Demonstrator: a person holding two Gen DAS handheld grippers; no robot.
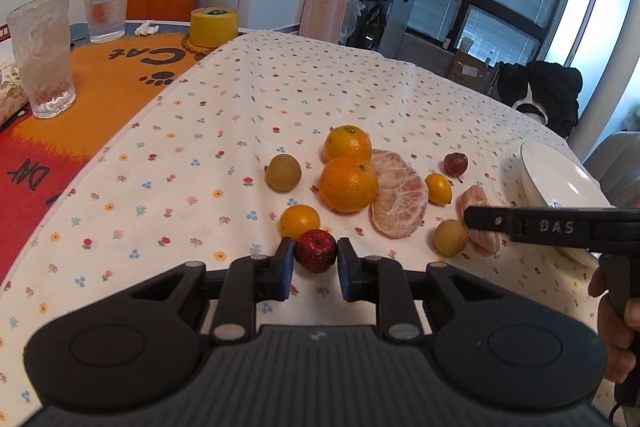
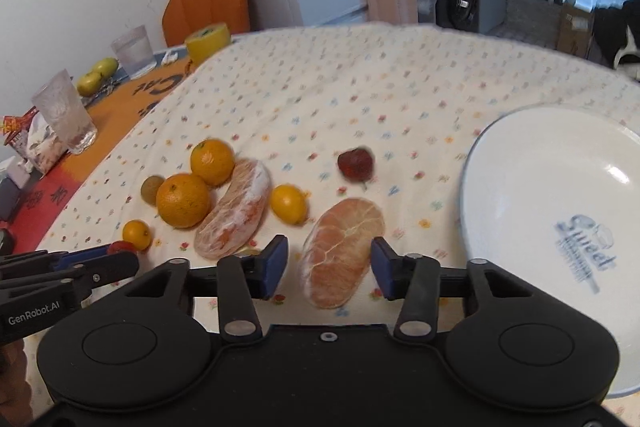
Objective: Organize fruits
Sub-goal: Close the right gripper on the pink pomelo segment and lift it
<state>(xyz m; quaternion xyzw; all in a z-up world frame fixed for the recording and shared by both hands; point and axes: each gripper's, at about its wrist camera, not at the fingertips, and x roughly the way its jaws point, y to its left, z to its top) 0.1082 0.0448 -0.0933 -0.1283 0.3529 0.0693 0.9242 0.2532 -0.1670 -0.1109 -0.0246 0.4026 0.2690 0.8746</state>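
My left hand-held gripper [image 1: 316,259] sits low over the bench [image 1: 248,99], its blue pads nearly closed around a small red fruit [image 1: 316,251]; I cannot tell whether they are touching it. Just beyond it lies a small orange fruit [image 1: 300,221], and farther ahead two oranges [image 1: 349,183] crowd against a peeled citrus half [image 1: 398,195].

My right hand-held gripper [image 2: 330,261] is open wide and holds nothing; a peeled citrus piece [image 2: 340,251] lies between its fingers, long axis running away from me, tilted slightly right. A white bowl [image 2: 540,187] stands to its right, a dark red fruit [image 2: 355,163] ahead.
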